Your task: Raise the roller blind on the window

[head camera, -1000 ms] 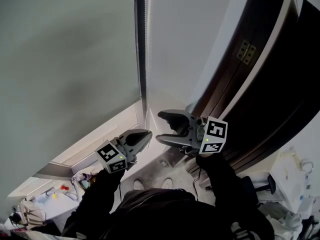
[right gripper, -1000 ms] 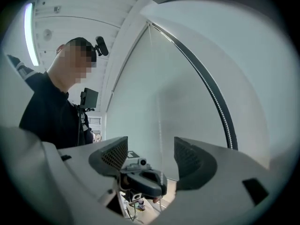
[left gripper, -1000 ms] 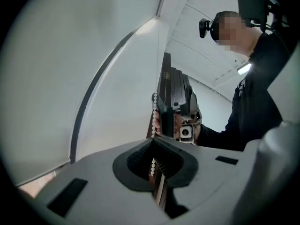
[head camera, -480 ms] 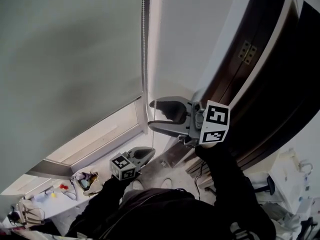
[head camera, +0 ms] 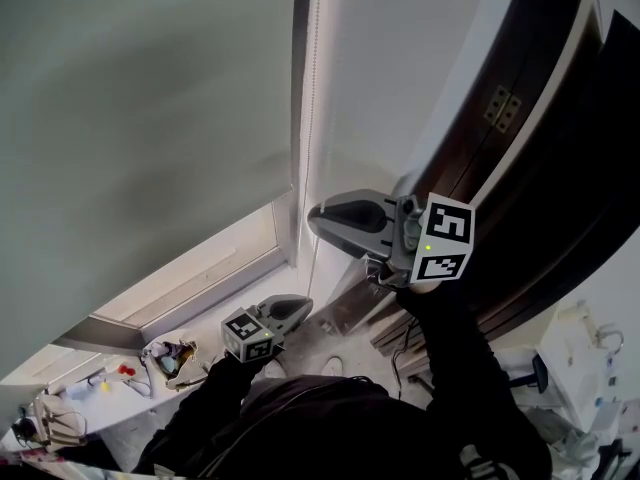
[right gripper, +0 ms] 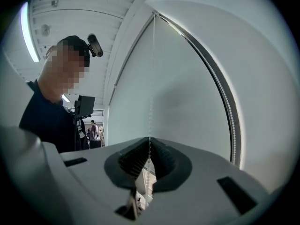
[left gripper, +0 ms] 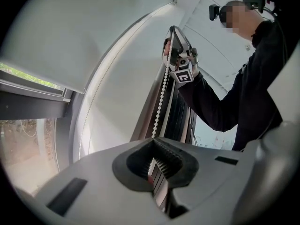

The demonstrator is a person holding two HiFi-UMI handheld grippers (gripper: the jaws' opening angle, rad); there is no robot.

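Observation:
The grey roller blind (head camera: 150, 98) covers most of the window. Its white bead chain (head camera: 312, 88) hangs along the blind's right edge. My right gripper (head camera: 314, 214) reaches the chain from the right, and its jaws are closing with the pads pressed on the beads. In the right gripper view the chain (right gripper: 151, 102) rises straight out of the shut jaws, with a second strand (right gripper: 225, 102) further right. My left gripper (head camera: 303, 306) is lower down and shut. In the left gripper view the chain (left gripper: 161, 93) runs from the right gripper (left gripper: 172, 29) down into the left jaws' tip.
A dark wooden door with a brass hinge (head camera: 500, 103) stands close on the right. Below the blind are a strip of bare window (head camera: 200, 278) and a sill with small clutter (head camera: 150, 358). My own body and arms fill the bottom of the head view.
The left gripper dropped from beside the blind's edge to well below it, staying shut. The right gripper rose slightly, moved onto the chain and shut its open jaws.

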